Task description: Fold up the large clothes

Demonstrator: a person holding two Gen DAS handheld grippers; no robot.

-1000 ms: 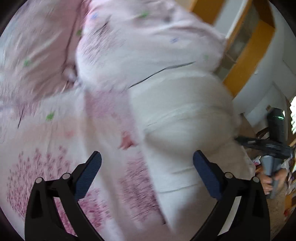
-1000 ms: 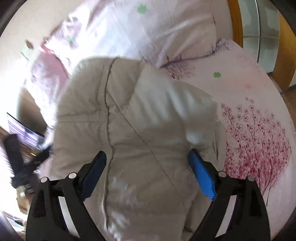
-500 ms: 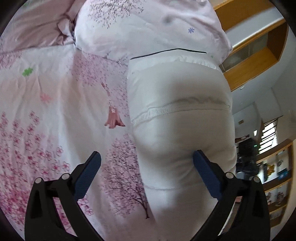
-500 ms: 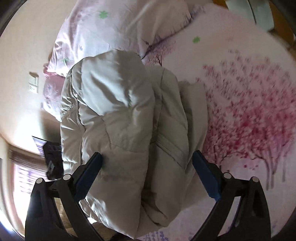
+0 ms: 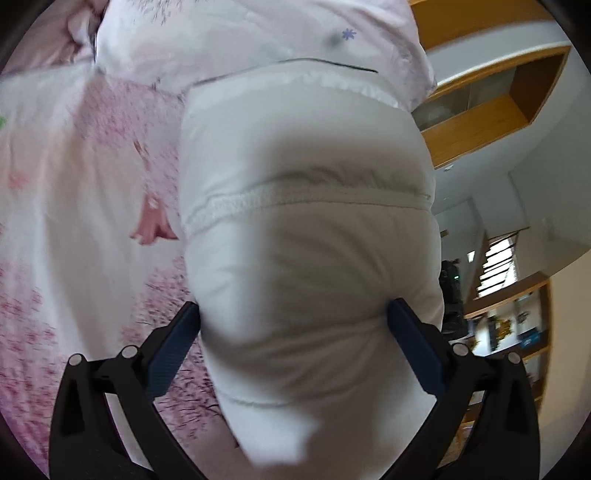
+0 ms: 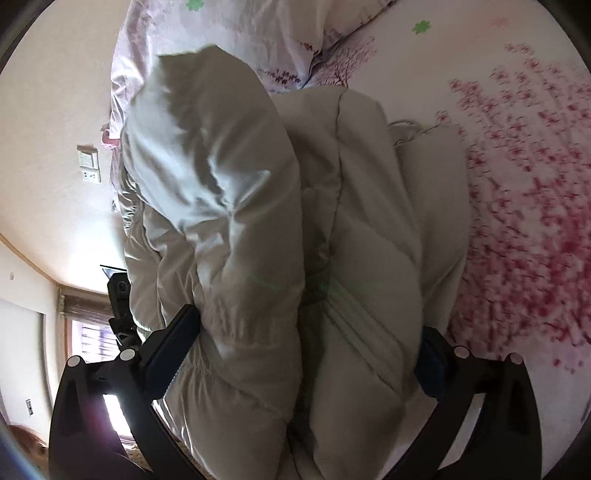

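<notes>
A bulky off-white padded jacket (image 5: 306, 236) lies folded on a bed with a pink cherry-blossom sheet (image 5: 74, 221). In the left wrist view my left gripper (image 5: 295, 343) is open wide, its blue pads on either side of the jacket's near end. In the right wrist view the jacket (image 6: 295, 229) is bunched into thick folds, with a puffy sleeve on top. My right gripper (image 6: 306, 347) is open wide and straddles the jacket's near end; its right pad is partly hidden behind the fabric.
Pillows in the same floral cloth (image 5: 258, 33) lie beyond the jacket. Wooden shelving (image 5: 491, 96) and a window are at the right of the left view. A wall with switches (image 6: 88, 168) and a black device (image 6: 120, 306) are at the left of the right view.
Both grippers have moved in closer, so the jacket now fills the space between their pads. The jaws have stayed wide open.
</notes>
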